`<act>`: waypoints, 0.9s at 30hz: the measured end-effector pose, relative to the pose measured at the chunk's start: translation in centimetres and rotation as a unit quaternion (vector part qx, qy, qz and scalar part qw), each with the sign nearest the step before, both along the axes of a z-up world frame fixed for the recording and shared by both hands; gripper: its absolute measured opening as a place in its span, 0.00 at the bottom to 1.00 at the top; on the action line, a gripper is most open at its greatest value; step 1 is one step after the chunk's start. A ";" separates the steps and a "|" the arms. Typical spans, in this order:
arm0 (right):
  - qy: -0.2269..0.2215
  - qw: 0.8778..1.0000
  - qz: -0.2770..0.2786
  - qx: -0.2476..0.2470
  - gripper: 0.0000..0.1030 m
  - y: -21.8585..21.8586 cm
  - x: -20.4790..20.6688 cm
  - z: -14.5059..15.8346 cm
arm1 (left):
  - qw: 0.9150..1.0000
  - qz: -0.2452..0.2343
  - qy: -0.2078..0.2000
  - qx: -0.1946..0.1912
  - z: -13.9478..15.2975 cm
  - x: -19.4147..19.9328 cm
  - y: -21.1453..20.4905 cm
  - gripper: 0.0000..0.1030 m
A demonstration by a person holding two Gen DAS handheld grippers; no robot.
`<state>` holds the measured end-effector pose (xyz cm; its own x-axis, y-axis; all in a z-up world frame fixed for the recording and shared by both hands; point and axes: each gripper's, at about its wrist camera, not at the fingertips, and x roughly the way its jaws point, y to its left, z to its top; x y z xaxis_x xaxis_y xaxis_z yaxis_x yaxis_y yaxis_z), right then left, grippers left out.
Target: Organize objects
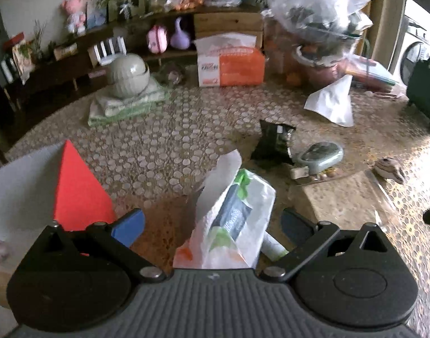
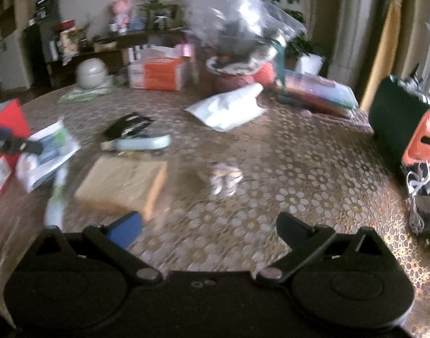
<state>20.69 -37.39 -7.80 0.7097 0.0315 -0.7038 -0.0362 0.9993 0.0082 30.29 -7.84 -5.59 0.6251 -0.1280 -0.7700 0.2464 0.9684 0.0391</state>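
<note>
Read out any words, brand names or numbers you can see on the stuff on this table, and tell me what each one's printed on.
Nothing reads with certainty.
Orange and white tissue box: bold logo on its white end, too blurred to spell.
White and green plastic packet between the open left gripper fingers: white script on its dark panel, illegible.
Red and white cardboard box: small print, blurred.
Black snack wrapper: unreadable.

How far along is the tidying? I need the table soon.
Little looks done. The left gripper is open around a white and green packet, not gripping it. The right gripper is open, holding nothing. Left: the black wrapper, white bag and wooden block lie scattered on the table.
</note>
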 end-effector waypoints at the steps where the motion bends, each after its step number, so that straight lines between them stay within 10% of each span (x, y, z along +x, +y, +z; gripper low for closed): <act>1: 0.002 1.000 -0.008 0.004 0.96 -0.4 0.6 -0.2 | 1.000 0.003 0.004 0.002 -0.4 0.4 0.0 1.00; 16: 0.024 0.999 -0.035 -0.001 0.85 -0.5 7.3 -3.4 | 0.999 0.008 0.034 -0.001 -3.4 2.7 -0.2 0.99; 27: 0.032 0.998 -0.046 0.004 0.54 -0.7 8.1 -4.2 | 0.997 0.025 0.048 -0.063 -2.6 1.9 0.9 0.52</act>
<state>28.81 -38.13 -12.04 0.6629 -0.0267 -0.7482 0.0567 0.9983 0.0146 32.14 -6.95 -8.18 0.5579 -0.1991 -0.8057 0.1954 0.9750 -0.1057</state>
